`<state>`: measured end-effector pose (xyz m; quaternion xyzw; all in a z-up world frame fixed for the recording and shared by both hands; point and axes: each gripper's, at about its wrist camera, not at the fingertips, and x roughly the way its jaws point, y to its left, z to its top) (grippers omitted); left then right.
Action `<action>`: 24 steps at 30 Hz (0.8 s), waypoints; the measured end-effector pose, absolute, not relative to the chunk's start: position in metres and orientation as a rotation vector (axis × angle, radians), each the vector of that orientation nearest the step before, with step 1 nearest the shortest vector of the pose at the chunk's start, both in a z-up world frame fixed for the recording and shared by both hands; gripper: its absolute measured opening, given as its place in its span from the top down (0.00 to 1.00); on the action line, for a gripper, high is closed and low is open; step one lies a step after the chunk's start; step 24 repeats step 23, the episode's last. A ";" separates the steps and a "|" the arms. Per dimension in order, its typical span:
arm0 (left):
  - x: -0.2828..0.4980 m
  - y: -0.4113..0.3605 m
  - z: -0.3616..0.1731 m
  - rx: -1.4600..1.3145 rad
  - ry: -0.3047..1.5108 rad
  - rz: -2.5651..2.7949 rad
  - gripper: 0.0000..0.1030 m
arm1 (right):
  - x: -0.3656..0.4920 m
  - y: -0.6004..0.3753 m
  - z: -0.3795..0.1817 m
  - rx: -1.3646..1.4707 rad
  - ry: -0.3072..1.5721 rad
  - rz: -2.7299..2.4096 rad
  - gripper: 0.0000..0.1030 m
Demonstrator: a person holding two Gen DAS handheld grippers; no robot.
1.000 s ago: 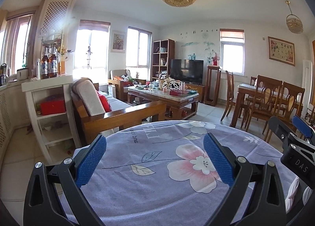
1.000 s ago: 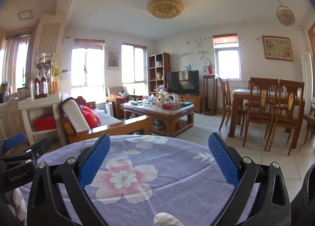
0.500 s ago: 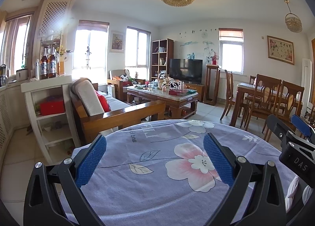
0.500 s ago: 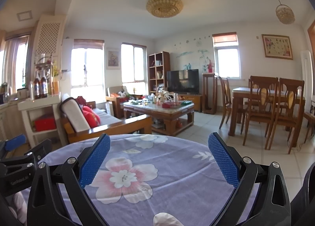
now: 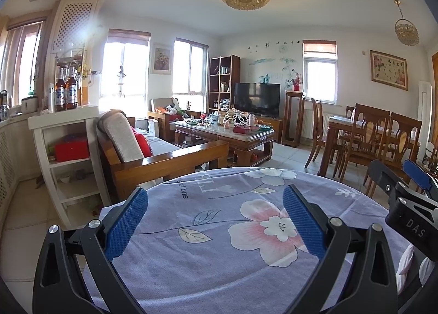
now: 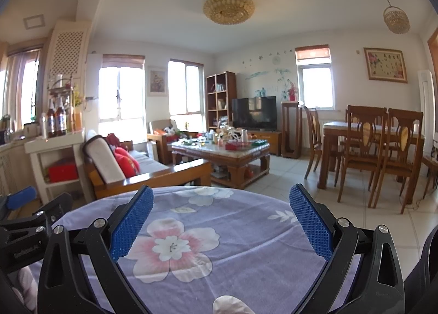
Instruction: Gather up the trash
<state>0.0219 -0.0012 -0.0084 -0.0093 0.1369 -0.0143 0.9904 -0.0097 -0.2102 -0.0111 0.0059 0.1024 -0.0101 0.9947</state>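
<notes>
On the white shelf unit (image 5: pixel 65 127) at far left stand two brown bottles (image 5: pixel 65 89) with blue-and-white labels too small to read; a red box (image 5: pixel 71 147) sits on the shelf below; beside the unit is a wooden sofa (image 5: pixel 153 158) with red cushions (image 5: pixel 142 144). The left gripper (image 5: pixel 216 221) hovers over the round table (image 5: pixel 219 273), its blue-padded fingers spread wide and holding nothing; the purple floral tablecloth (image 5: pixel 191 259) under it carries printed writing seen upside down, large pale letters near the far edge and a small dark word beside them, neither one clearly legible. Beyond stands a cluttered coffee table (image 5: pixel 227 133), then a dark television (image 5: pixel 257 99), then a dining table (image 5: pixel 356 127) ringed with wooden chairs (image 5: pixel 377 138). At the right edge of the left wrist view the right gripper (image 6: pixel 221 221) shows its body, marked "DAS"; its own fingers are likewise parted and empty. In the right wrist view the left gripper's body bears small embossed lettering that is unreadable. No trash can be made out on the cloth; a whitish lump (image 6: pixel 230 305) at the bottom edge of the right view is unclear.
</notes>
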 end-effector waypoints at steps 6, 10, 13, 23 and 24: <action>0.021 -0.001 -0.008 -0.019 0.273 -0.025 0.05 | -0.009 -0.209 -0.012 0.015 0.205 -0.023 0.05; 0.020 -0.002 -0.008 -0.021 0.275 -0.024 0.05 | -0.009 -0.209 -0.012 0.016 0.206 -0.024 0.05; 0.019 -0.003 -0.007 -0.018 0.275 -0.024 0.05 | -0.009 -0.208 -0.013 0.016 0.207 -0.024 0.05; 0.016 -0.003 -0.008 -0.023 0.277 -0.018 0.05 | -0.009 -0.208 -0.013 0.017 0.210 -0.024 0.05; 0.016 -0.003 -0.008 -0.023 0.277 -0.018 0.05 | -0.009 -0.208 -0.013 0.017 0.210 -0.024 0.05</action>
